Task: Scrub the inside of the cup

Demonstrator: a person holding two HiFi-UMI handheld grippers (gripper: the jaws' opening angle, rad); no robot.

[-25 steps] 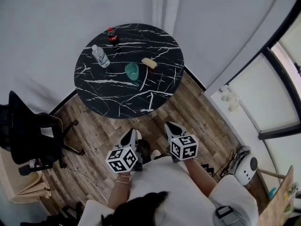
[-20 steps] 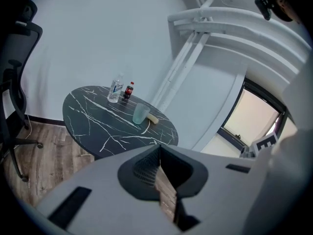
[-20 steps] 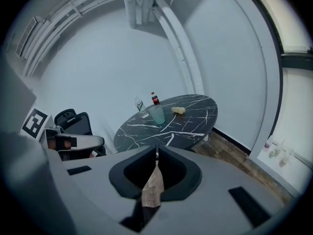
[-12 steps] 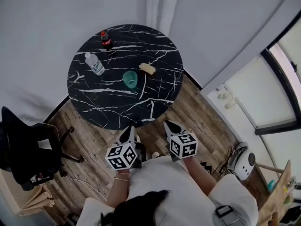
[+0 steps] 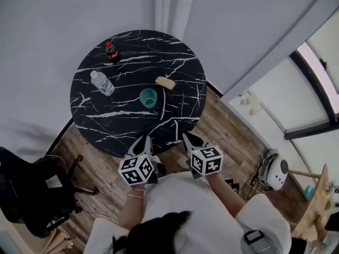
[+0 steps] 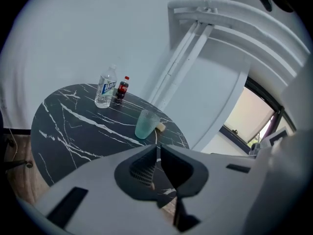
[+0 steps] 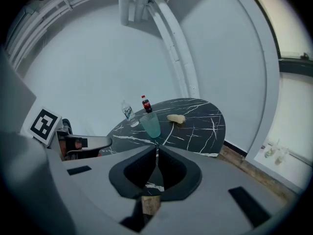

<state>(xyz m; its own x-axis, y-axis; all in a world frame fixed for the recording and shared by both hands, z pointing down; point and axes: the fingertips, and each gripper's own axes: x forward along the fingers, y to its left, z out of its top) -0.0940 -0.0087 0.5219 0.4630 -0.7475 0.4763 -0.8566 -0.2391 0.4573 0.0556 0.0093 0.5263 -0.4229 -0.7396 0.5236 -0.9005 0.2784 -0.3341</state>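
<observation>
The cup [image 5: 148, 97], a translucent green tumbler, stands upright near the middle of the round black marble desk [image 5: 132, 121], mouth up, with nothing visible inside it. Just beside it, toward the far right, lies a pale yellowish piece that we take to be the sponge [image 5: 166, 82]. It is apart from the cup but close enough to serve as the scrubbing tool. Farther to the left a clear water bottle [image 5: 101, 83] lies tilted, and a small cola bottle [image 5: 111, 52] stands near the far rim. Both are well clear of the cup and seem no part of the job.

Our left gripper [image 5: 145, 142] and right gripper [image 5: 188, 138] hang side by side at the near edge of the desk, well short of the cup. Each gripper view shows its jaws drawn together with nothing between them, only the desk beyond. We judge them kept closed and low because we are only arriving, and no grasp is due yet.

So the scrubbing is not begun. The sensible split, as we read it, is one gripper to steady the cup and the other to take the sponge. Both pairs of jaws must part first. The tumbler looks light and could tip if nudged.

A dark office chair [image 5: 26, 194] stands off to the left on the wooden floor [image 5: 100, 152].
</observation>
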